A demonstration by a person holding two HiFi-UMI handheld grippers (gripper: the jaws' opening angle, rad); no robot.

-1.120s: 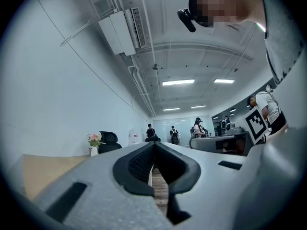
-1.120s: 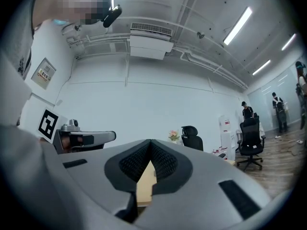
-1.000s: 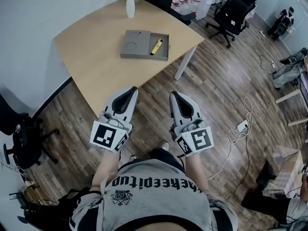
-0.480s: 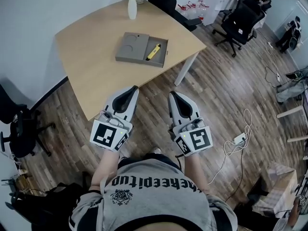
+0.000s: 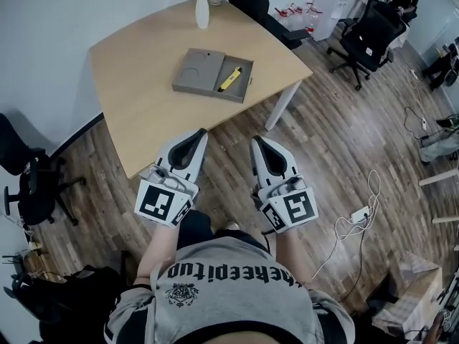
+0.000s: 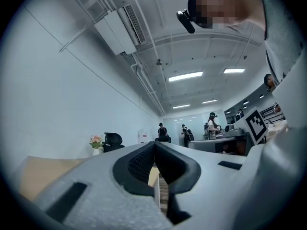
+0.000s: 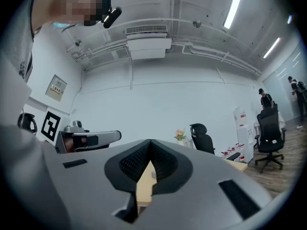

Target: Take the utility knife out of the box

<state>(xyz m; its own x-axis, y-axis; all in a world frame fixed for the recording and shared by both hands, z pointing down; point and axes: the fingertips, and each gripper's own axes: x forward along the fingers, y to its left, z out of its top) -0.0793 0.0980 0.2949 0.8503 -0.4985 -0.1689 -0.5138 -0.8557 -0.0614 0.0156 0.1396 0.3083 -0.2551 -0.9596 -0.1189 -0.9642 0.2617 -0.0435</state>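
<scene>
While the utility knife lay in the open box on the surface, the head view showed the left gripper and right gripper well short of it. Each gripper view showed jaws together and empty, probably just carried for the approach.

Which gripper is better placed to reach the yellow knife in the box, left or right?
Right, but only narrowly. The utility knife lies in the right compartment of the box, nearer the right gripper than the left gripper. Both are shut, empty and equally far back.
</scene>
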